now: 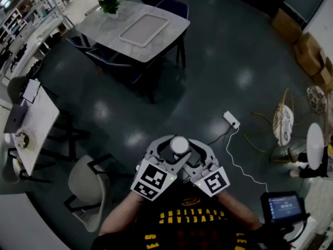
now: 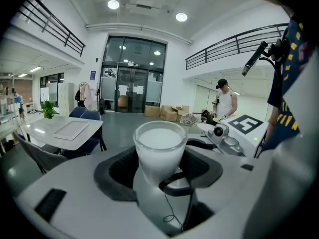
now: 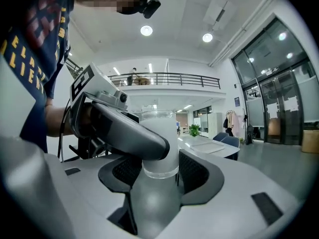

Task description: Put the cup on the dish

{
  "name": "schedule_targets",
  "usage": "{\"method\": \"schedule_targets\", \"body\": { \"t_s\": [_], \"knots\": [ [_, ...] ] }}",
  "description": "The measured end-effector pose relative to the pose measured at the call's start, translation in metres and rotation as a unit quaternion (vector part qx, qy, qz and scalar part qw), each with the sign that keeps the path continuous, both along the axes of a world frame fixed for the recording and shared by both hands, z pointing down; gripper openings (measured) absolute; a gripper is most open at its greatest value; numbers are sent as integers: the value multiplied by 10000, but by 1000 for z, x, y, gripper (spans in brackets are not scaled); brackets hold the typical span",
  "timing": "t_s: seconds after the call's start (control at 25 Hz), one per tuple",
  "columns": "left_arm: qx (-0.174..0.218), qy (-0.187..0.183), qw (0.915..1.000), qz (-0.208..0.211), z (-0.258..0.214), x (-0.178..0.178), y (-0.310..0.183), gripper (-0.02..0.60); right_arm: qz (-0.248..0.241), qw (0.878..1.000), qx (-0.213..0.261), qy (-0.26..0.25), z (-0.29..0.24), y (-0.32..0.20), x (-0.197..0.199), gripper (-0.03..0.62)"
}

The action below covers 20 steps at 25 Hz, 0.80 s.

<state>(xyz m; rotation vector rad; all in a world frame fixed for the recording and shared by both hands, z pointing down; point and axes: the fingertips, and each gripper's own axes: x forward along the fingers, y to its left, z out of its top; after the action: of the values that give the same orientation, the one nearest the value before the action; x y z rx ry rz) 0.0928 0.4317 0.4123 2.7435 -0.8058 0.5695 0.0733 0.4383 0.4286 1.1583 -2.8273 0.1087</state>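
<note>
Frosted cup (image 3: 162, 123) between wide-apart jaws

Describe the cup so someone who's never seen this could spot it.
In front of the person's dark shirt, the left claw and right claw meet. Between them stands the cup: small, round, frosted white, unlike the grey claws around it.

Pale grey left gripper (image 1: 165, 149) and right gripper (image 1: 197, 151) bear black-and-white marker cubes (image 1: 151, 178); the dark shirt (image 1: 197, 224) has yellow lettering
</note>
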Motion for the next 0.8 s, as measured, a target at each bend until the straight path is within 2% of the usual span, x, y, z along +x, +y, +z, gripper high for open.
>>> {"method": "schedule_targets", "body": {
  "t_s": [0.36,0.56,0.8],
  "knots": [
    [118,485,9986,-177,-6,-53,-54,261,38,10000,3,33,-5,-52,-53,230],
    [285,849,9951,-430,-19,-77,-74,262,14,10000,71,-17,-12,-70,-79,230],
    [441,701,9955,-466,-19,-86,-88,262,-63,10000,57,12,-10,-85,-89,230]
  ]
}}
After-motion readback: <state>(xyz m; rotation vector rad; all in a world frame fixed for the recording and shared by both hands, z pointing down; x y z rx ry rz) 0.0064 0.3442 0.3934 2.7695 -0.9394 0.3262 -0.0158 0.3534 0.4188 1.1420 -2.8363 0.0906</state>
